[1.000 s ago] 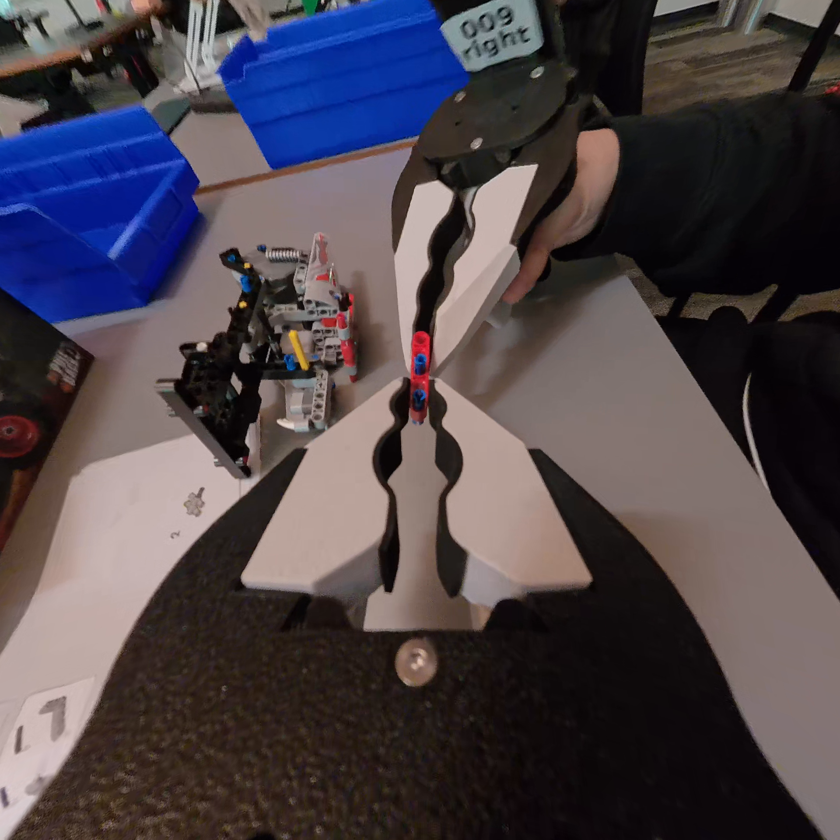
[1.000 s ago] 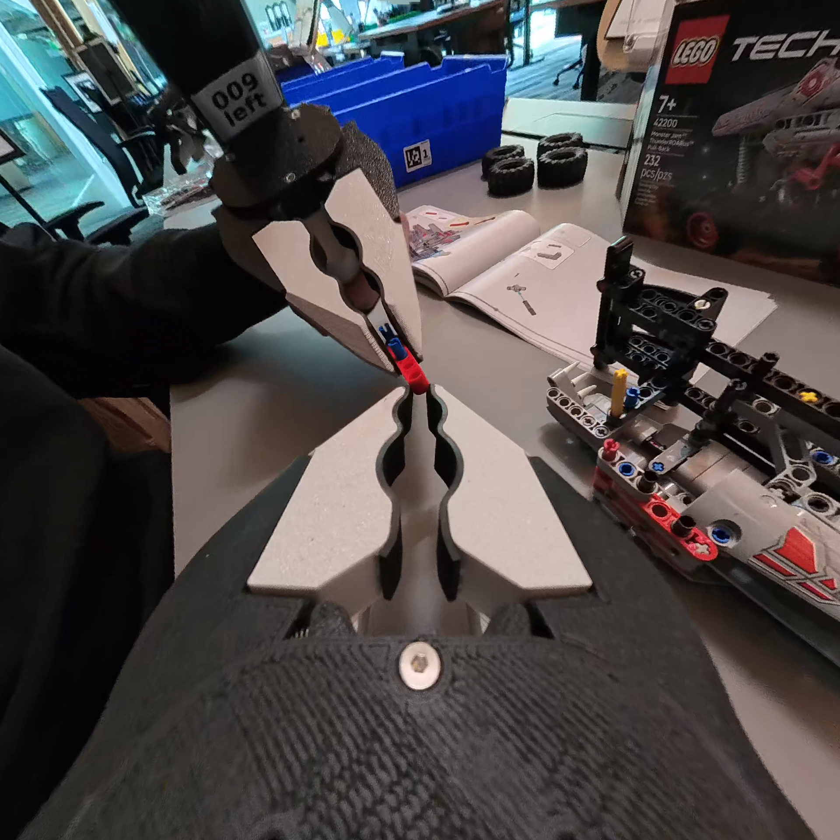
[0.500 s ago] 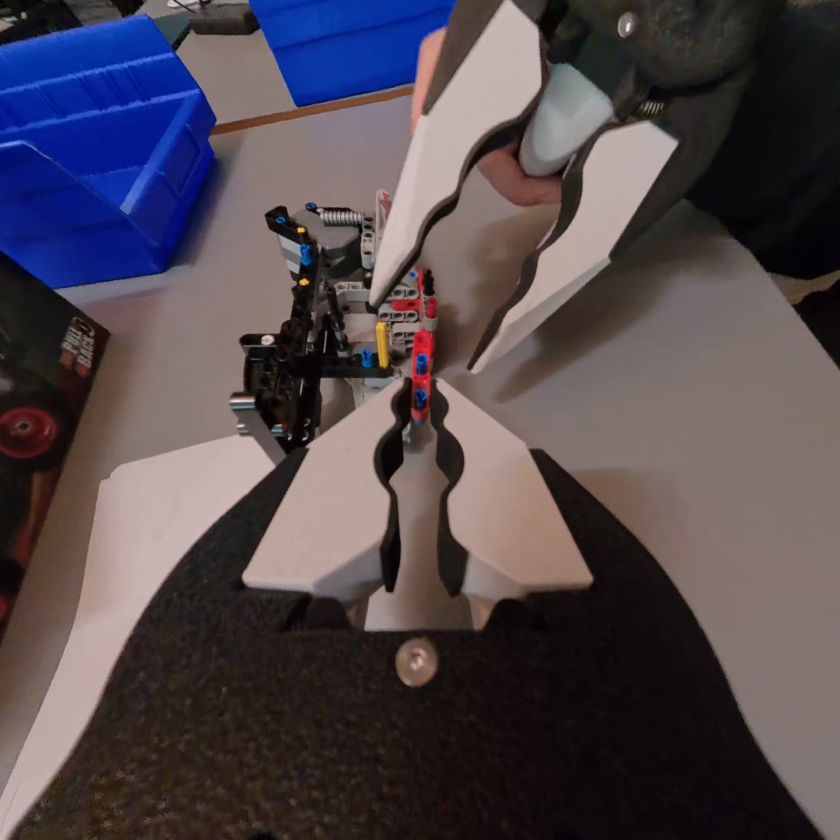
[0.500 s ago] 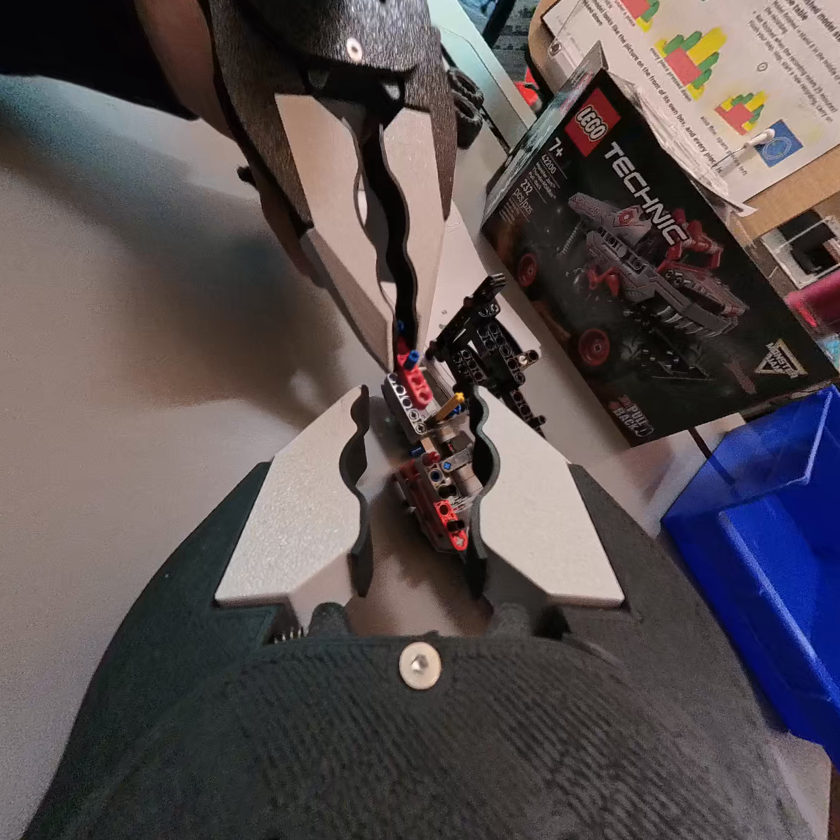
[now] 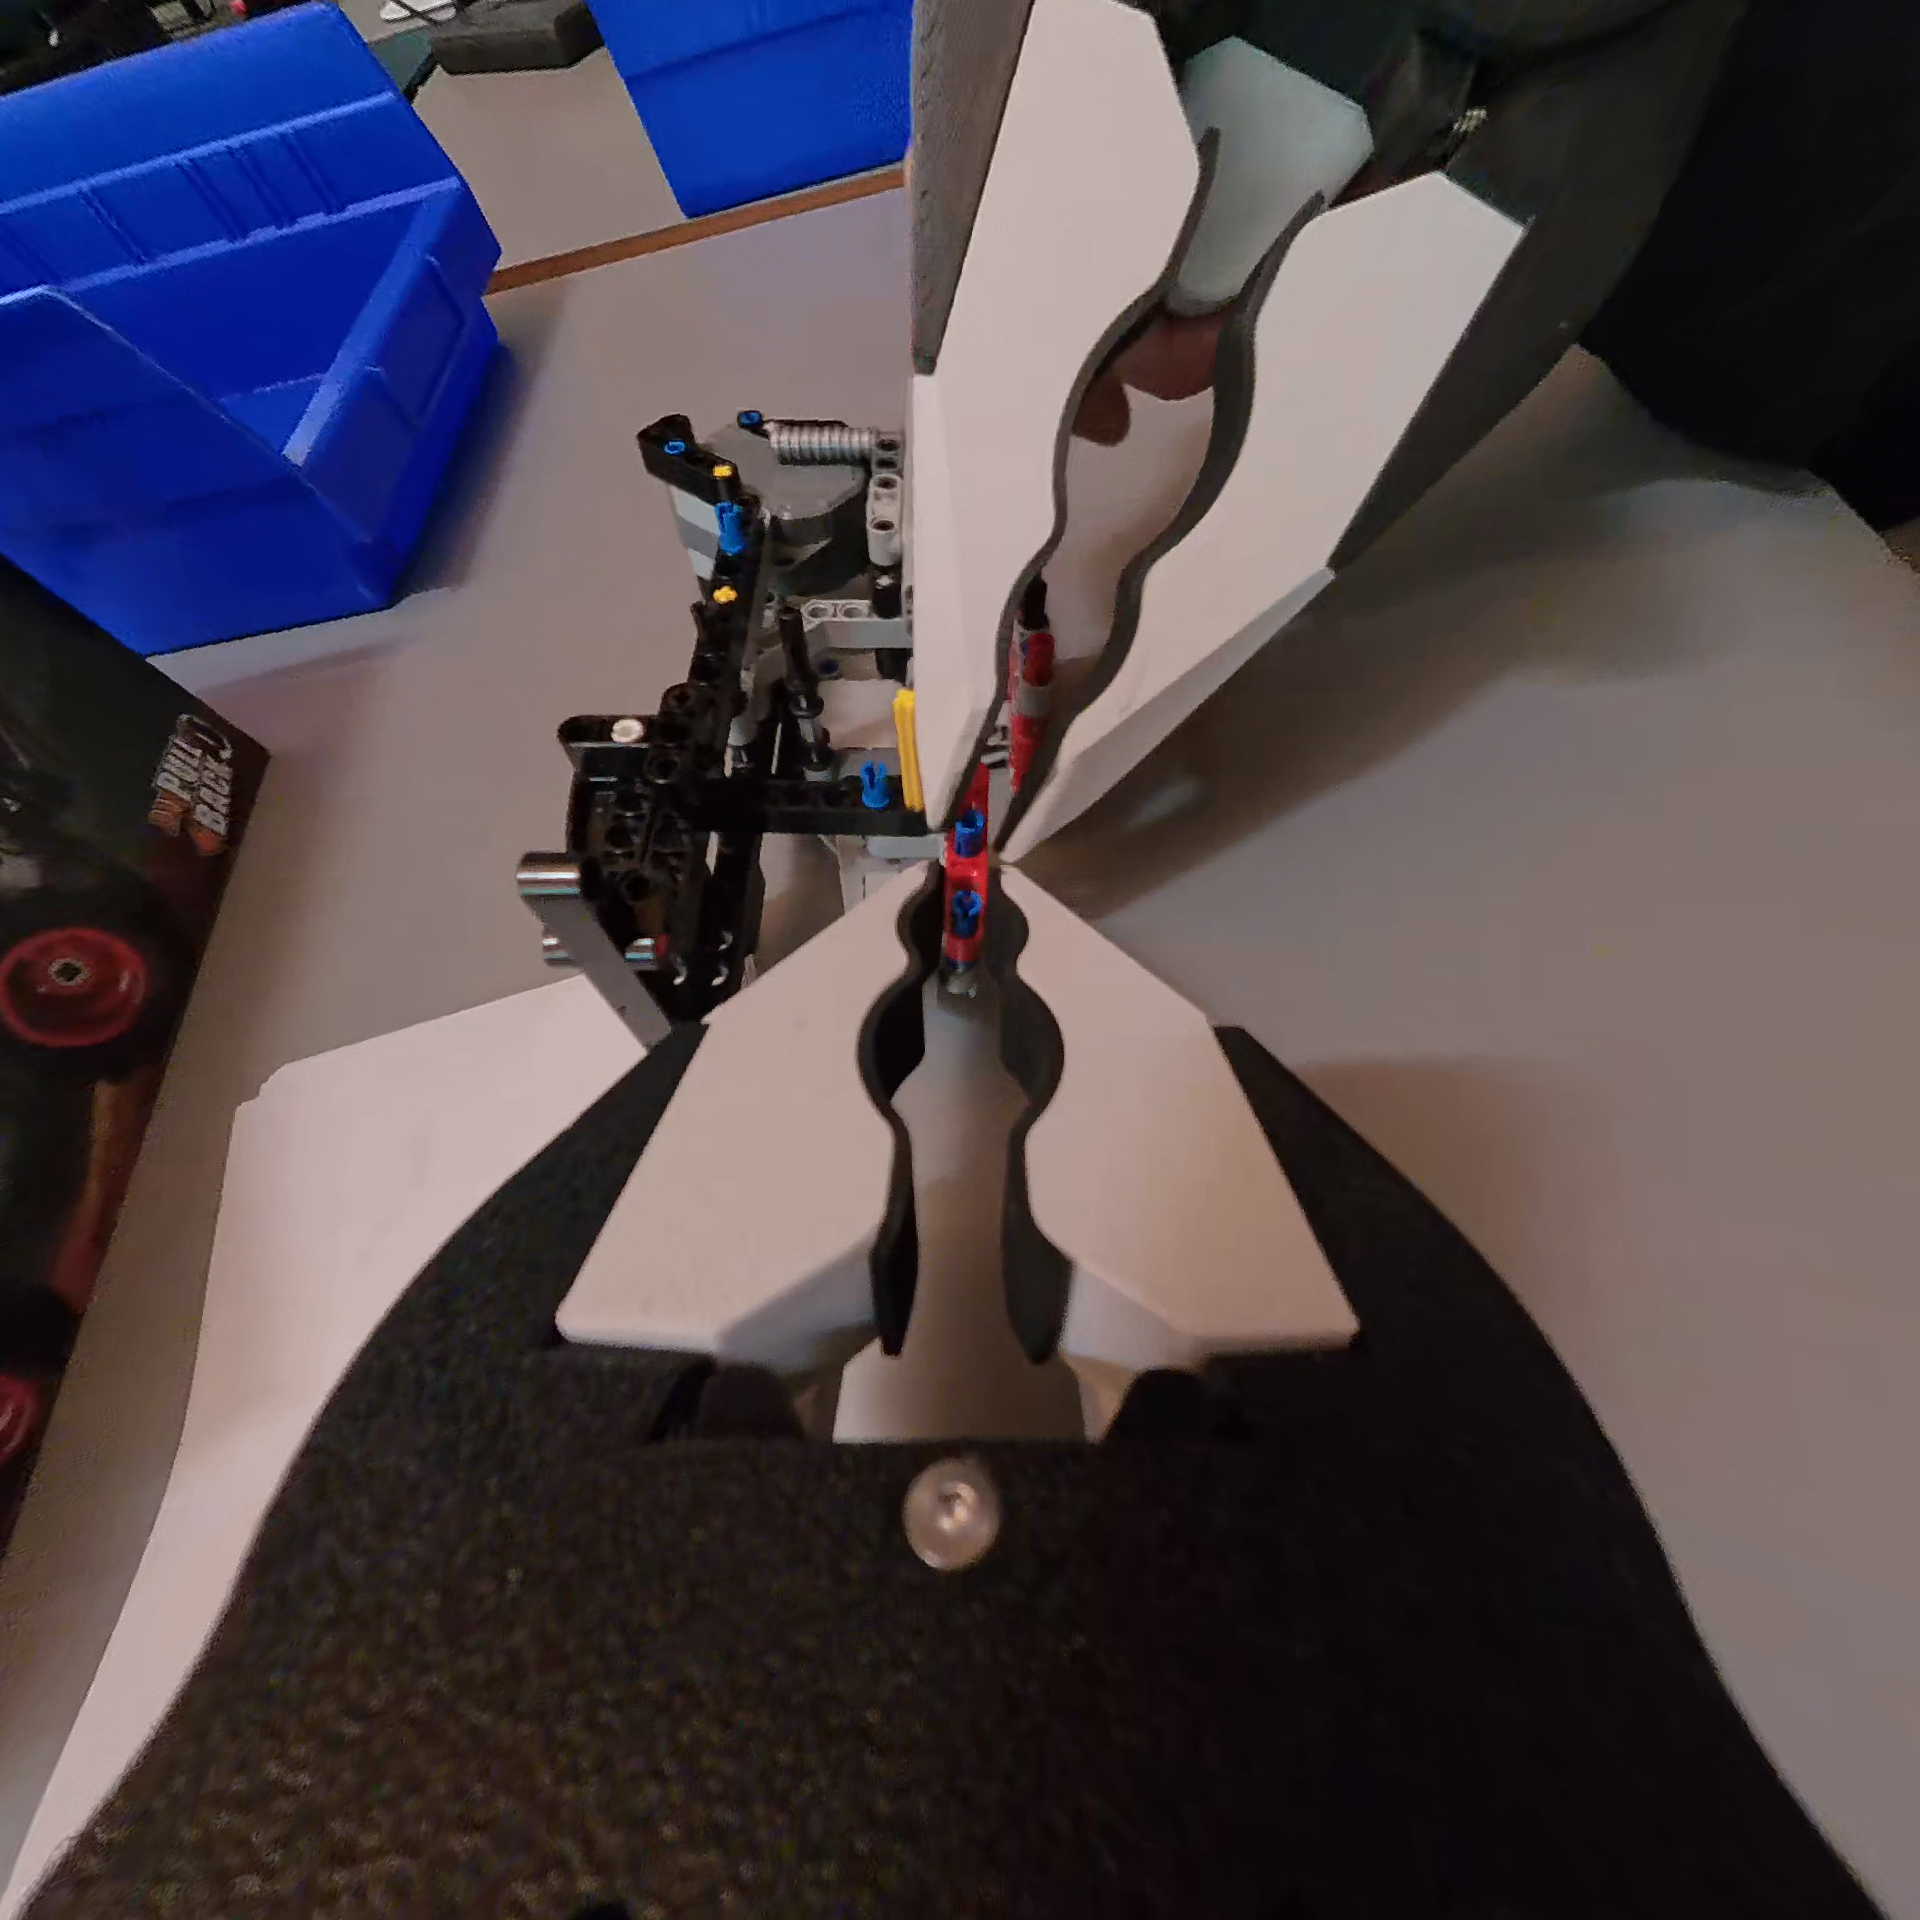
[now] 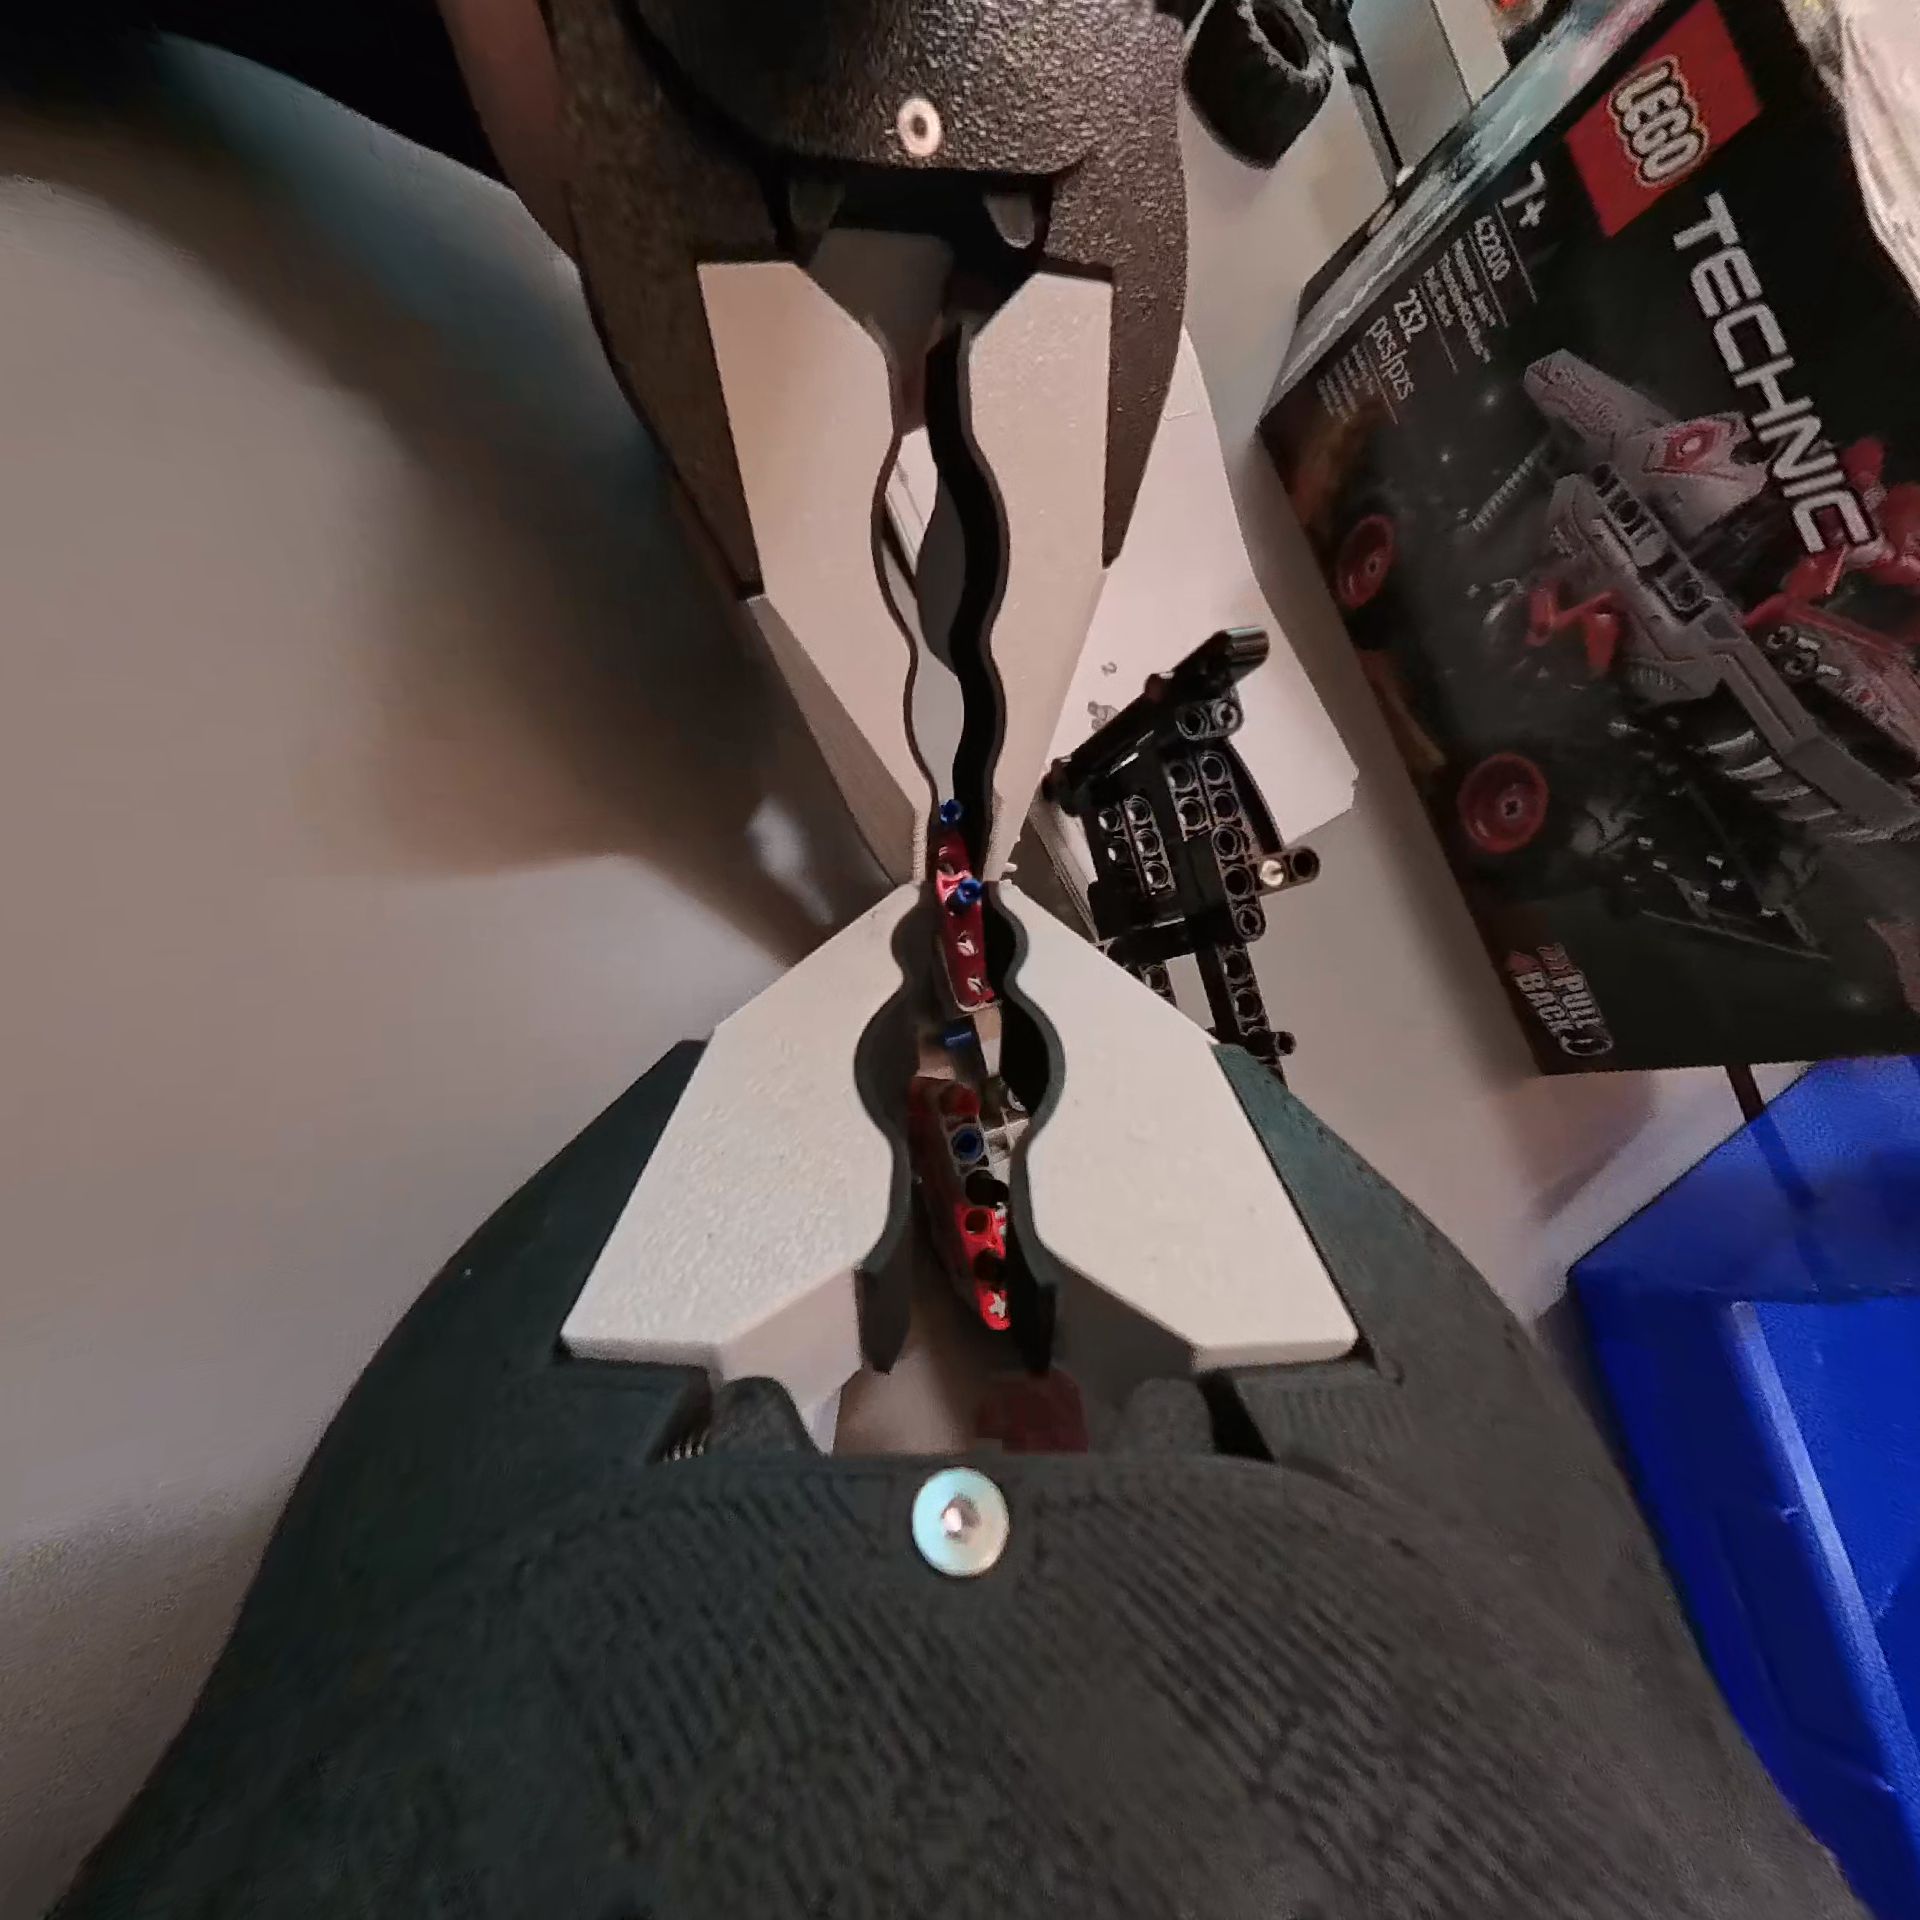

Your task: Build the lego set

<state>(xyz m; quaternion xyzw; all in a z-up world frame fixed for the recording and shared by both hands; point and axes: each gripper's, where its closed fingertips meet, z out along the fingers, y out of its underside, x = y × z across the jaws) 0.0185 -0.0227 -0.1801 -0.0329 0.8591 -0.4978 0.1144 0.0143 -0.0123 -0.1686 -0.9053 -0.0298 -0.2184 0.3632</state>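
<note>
The partly built lego model (image 5: 748, 707), black, grey and red, lies on the grey table. My left gripper (image 5: 961, 914) is shut on a short red beam with blue pins (image 5: 961, 899) and holds it at the model's near right corner. My right gripper (image 6: 961, 914) comes in from the opposite side, tip to tip with the left one. Its jaws are closed on the model's red side beam (image 6: 971, 1216). In the right wrist view the left gripper (image 6: 961, 831) hangs from above with the red beam (image 6: 951, 883) in its tips. The right gripper also shows in the left wrist view (image 5: 982, 821).
Blue bins (image 5: 208, 364) stand at the back left, and another (image 6: 1766, 1455) is beside the lego box (image 6: 1662, 520). The open instruction booklet (image 5: 395, 1143) lies under the model's near end. Black tyres (image 6: 1257, 62) sit far back. A person's sleeve is at the upper right. The tips of both grippers are at nearly the same place.
My right gripper has let go of the red beam, opened, swung over the model and closed on its red side. My left gripper has carried the red beam up to the model.
</note>
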